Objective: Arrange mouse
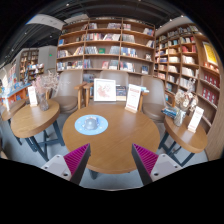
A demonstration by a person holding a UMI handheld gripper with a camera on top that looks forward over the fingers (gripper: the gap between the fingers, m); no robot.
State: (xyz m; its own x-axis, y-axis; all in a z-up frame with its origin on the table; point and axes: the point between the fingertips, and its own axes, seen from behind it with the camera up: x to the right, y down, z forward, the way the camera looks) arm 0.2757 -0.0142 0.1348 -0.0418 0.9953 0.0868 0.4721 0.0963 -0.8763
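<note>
Two fingers of the gripper (pixel 110 160) stand wide, empty (approach step); next, descend to the mouse (pixel 91 123) on its blue mat (pixel 82 127), round worktop (pixel 120 135).

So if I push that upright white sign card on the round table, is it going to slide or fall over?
The sign card stands upright and looks thin and flat, so it is probably light and would likely tip rather than slide. The round table looks smooth, so a low nudge might slide it. The open gripper is short of it.
</note>
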